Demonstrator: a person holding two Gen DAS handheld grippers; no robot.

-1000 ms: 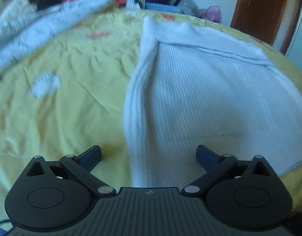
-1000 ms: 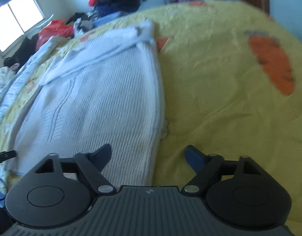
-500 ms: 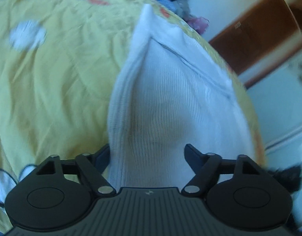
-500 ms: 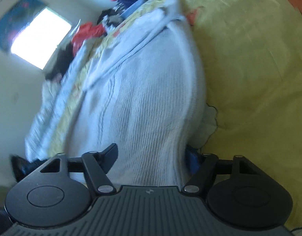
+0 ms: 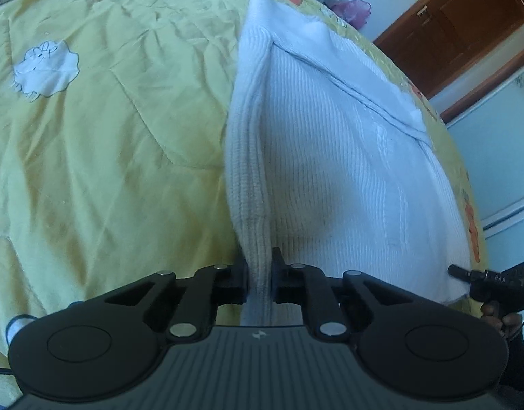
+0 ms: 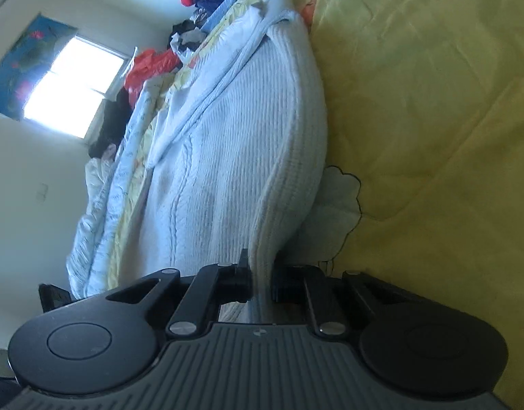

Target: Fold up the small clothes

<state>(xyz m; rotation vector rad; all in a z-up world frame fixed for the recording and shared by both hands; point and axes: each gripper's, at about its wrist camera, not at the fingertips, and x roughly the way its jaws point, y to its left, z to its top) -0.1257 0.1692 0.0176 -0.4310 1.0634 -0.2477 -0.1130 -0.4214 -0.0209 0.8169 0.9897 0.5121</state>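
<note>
Bedspread (image 5: 91, 157); claws now apparently pinching sweater (image 5: 330, 157)

yellow bed quilt (image 5: 91, 143), white knit garment (image 5: 330, 157) atop

Your room, daylight coming in

You've got a bright window (image 6: 74, 85) in a pale wall (image 6: 29, 205), a blue poster (image 6: 19, 58) beside it, a brown wooden door (image 5: 467, 24) past the bed's far corner, and a yellow carrot-and-sheep bedspread (image 5: 91, 153) covering the bed.

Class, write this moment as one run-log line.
left hand-held gripper: shut on white knit garment | right hand-held gripper: shut on same garment | surface: yellow bedspread
</note>
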